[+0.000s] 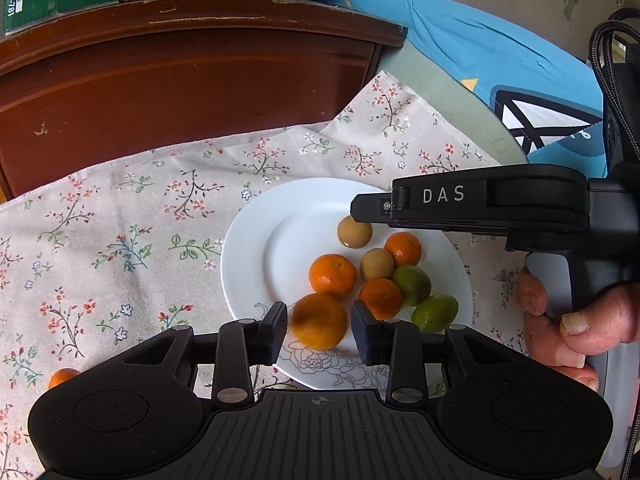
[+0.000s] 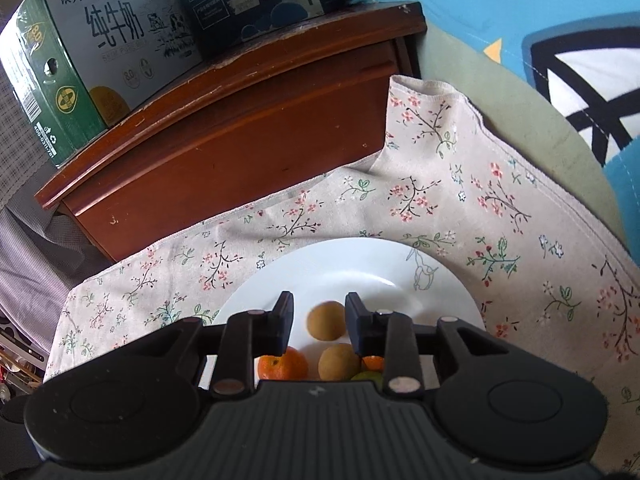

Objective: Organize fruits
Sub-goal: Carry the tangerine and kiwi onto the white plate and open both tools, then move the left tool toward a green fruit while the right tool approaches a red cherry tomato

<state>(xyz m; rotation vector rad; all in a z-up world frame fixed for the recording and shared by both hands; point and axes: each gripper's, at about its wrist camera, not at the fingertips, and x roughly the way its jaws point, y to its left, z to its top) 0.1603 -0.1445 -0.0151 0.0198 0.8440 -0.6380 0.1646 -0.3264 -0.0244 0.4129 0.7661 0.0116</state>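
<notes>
**Both grippers over the plate, each with a fruit between parted jaws**

Left gripper (image 1: 320, 330) sat low over the near rim of the white plate (image 1: 256, 248). The blurred orange (image 1: 319, 321) was between its fingers, with a visible gap on both sides, so the pads were not pressing on it. Jaws only partly apart. My read: the orange was being let go onto the plate, not picked, since the pile was already building there.

Right gripper (image 2: 319, 322) was the same story: a brown round fruit (image 2: 326, 320), also blurred, sat between parted fingers with daylight either side. Not clamped. From the left camera that fruit (image 1: 354, 232) lay just under the right gripper's tip, at the far edge of the cluster.

On the plate, bunched toward the right half:
- three more oranges (image 1: 333, 275), touching or nearly touching
- a second brown fruit (image 1: 377, 264) in the middle
- two green fruits (image 1: 412, 285) on the near right side

Left half of the plate was bare, so there was room for more.

One stray orange (image 1: 62, 377) was off the plate on the floral cloth (image 1: 120, 208), well apart at lower left, half hidden by the left gripper body. Likely the next pick, which suits the left hand.

Person's hand (image 1: 576, 320) gripped the right handle.
</notes>
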